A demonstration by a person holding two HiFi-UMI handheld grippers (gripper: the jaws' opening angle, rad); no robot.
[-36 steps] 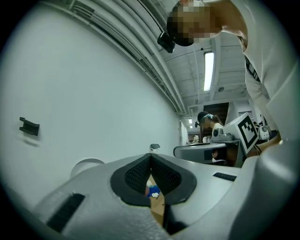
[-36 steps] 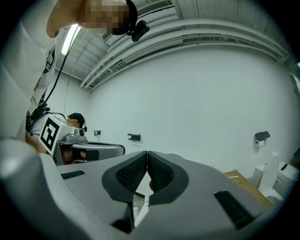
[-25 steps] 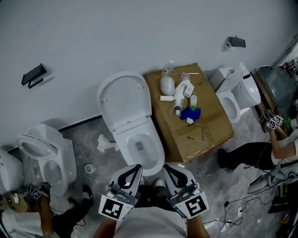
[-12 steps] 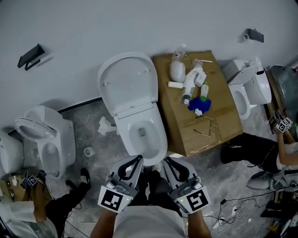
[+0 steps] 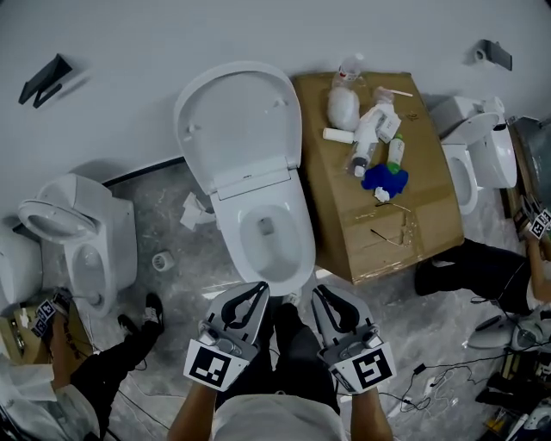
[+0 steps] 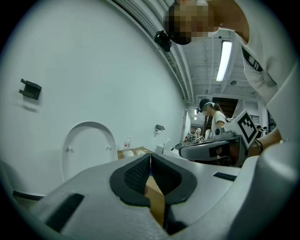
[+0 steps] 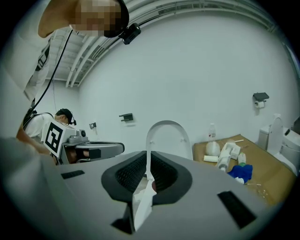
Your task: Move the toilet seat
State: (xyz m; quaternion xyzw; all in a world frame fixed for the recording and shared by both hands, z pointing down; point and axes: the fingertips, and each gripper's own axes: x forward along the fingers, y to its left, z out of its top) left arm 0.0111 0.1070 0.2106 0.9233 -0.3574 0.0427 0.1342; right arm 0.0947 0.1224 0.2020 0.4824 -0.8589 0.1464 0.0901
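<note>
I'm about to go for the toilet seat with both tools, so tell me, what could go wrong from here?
1. The left tool and right tool are both shut. Pushing the raised seat cover with closed tips could slip on the smooth plastic, and it may slam down onto the bowl.
2. The cardboard box sits right beside the toilet, so a wide swing of the right tool might knock over the bottles on it.

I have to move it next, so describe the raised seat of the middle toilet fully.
The toilet seat is white, smooth and glossy, plastic by its look: an oval panel with two small bumpers on its facing side. It stands raised behind the open bowl, hinged at its lower edge, tilted back toward the wall. Whether it touches the wall is unclear.
</note>
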